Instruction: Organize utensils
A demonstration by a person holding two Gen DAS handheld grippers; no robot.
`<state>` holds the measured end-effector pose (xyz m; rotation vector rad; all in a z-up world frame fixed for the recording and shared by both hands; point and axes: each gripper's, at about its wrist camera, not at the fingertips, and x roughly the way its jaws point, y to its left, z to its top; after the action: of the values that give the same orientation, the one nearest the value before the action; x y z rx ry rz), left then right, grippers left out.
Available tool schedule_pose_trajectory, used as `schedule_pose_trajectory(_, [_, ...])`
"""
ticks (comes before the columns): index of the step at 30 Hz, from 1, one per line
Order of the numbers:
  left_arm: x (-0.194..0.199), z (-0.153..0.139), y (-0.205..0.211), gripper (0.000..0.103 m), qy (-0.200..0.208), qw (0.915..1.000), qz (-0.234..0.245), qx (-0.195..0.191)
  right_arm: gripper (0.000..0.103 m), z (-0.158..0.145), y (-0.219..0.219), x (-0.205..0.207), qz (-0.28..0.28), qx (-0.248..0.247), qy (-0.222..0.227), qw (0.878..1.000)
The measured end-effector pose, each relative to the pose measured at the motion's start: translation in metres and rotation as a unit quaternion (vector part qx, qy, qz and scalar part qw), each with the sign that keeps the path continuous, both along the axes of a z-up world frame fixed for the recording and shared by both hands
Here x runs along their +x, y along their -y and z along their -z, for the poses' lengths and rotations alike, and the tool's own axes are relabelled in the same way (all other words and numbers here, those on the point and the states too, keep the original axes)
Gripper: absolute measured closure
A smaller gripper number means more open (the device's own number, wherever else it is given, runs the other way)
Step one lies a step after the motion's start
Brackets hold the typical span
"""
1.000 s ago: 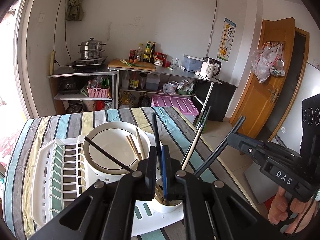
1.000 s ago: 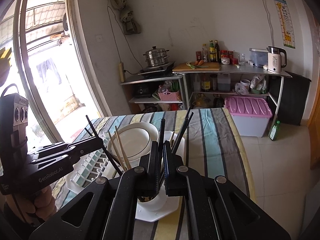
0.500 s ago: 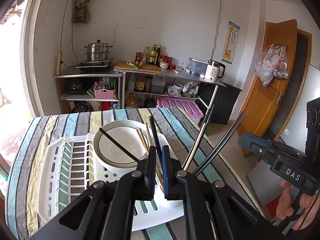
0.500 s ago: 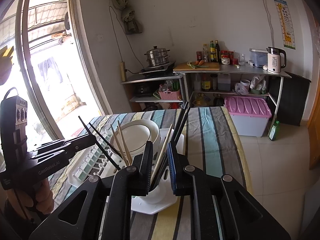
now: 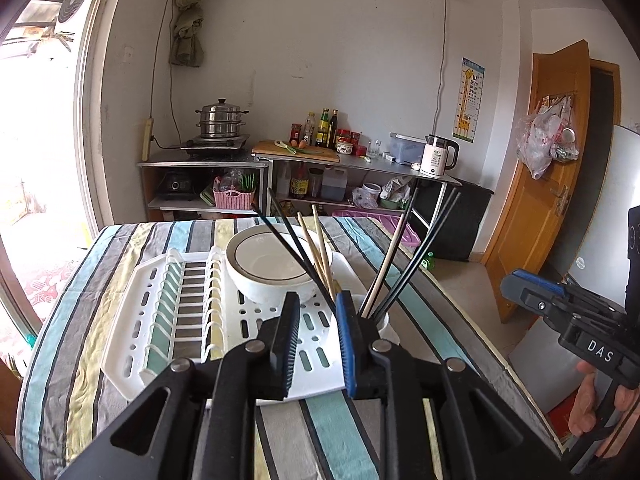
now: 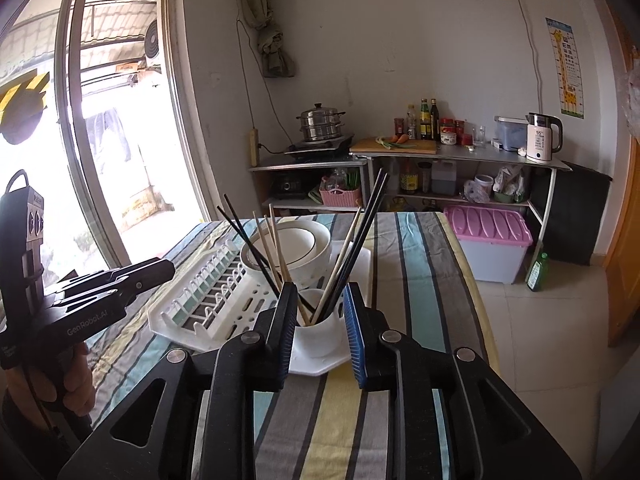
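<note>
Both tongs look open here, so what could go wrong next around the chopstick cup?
1. The chopsticks splay outward; a passing right tongs might snag them.
2. The white cup sits near the drying rack corner and the table edge; a nudge may tip it.

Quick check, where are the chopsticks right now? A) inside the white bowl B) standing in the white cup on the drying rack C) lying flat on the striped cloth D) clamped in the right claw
B: the chopsticks fan upward out of the white cup on the drying rack, and both the right claw and left claw are open with nothing between their pads.
</note>
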<state>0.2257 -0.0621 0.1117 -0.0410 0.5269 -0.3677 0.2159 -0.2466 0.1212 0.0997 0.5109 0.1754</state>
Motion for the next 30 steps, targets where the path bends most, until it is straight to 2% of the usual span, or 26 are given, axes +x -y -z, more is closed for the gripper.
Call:
schedule_pose_trajectory(6, [-0.045,0.016,-0.013,0.081,0.004,0.9998,-0.019,0.004,0.074,0.013,-0.018,-0.044,0.001,-0.016,0.011,1.000])
schedule_pose_trajectory(14, [-0.102,0.036,-0.027,0.081,0.015,0.9988,-0.043,0.018,0.074,0.039,-0.035,-0.092,0.001,-0.016,0.001,1.000])
schedule_pose_trajectory(30, [-0.177,0.074,-0.047,0.081,0.015,0.9961,-0.079,0.036,0.073,0.072,-0.054,-0.163,0.015,-0.028,0.005,0.999])
